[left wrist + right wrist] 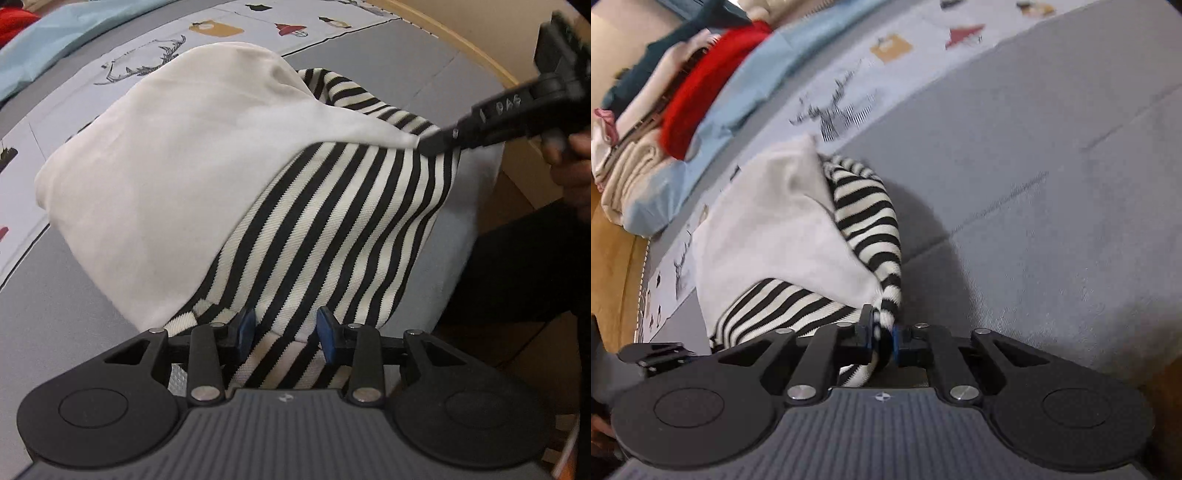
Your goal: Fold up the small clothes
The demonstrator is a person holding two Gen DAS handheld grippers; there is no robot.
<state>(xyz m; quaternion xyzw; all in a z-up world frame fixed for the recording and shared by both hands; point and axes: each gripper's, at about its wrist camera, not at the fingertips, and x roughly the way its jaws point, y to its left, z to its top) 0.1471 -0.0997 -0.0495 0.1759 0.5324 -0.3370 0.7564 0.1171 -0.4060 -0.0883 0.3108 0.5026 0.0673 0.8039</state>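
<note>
**Striped garment pinched at one corner, straddled at the hem**

The left gripper (286,334) stands with its blue pads apart, the hem of the striped garment (332,221) lying loose between them. Beyond the hem, the garment's white lining (166,166) folds over on the grey mat (55,332). At the garment's far corner, the right gripper (882,338) is clamped tight on a bunched striped edge, lifting it off the mat.

Both grippers are black: the left gripper (286,328) has blue pads, silver screws and a ribbed grey body; the right gripper (882,334) looks identical
</note>
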